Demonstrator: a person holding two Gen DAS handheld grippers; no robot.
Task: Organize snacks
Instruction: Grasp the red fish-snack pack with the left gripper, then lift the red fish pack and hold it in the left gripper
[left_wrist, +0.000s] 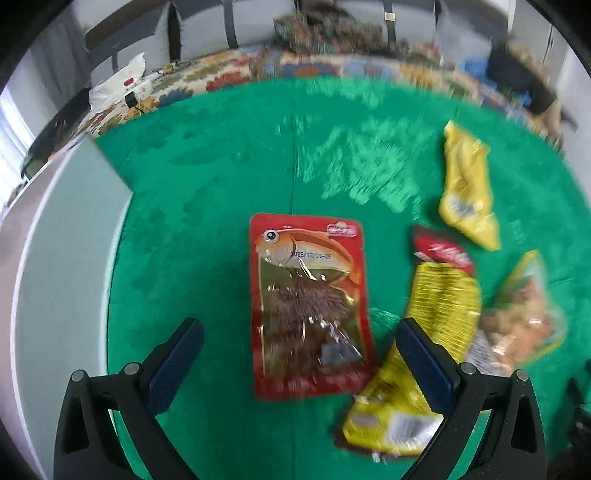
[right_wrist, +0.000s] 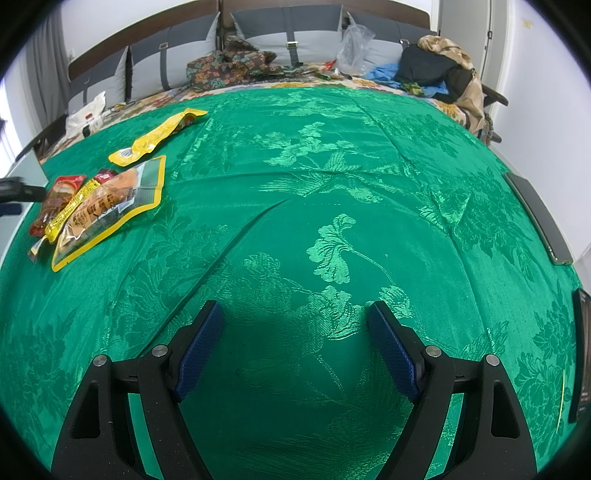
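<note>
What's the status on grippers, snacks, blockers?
Left gripper open over red fish packet. Right gripper open, empty, over bare green cloth. Nothing blocking.

A bedroom at home, with the bed ahead of you.

Beyond your right tongs (right_wrist: 295, 317) stretches a green brocade cloth (right_wrist: 332, 166), and past its far edge a floral bedspread (right_wrist: 166, 98) runs up to grey cushions (right_wrist: 295, 37) strapped against a dark headboard (right_wrist: 388, 9). Crumpled clothes (right_wrist: 439, 62) are heaped far right of the tongs, a patterned garment (right_wrist: 229, 66) straight ahead, white walls (right_wrist: 535, 74) around.
</note>
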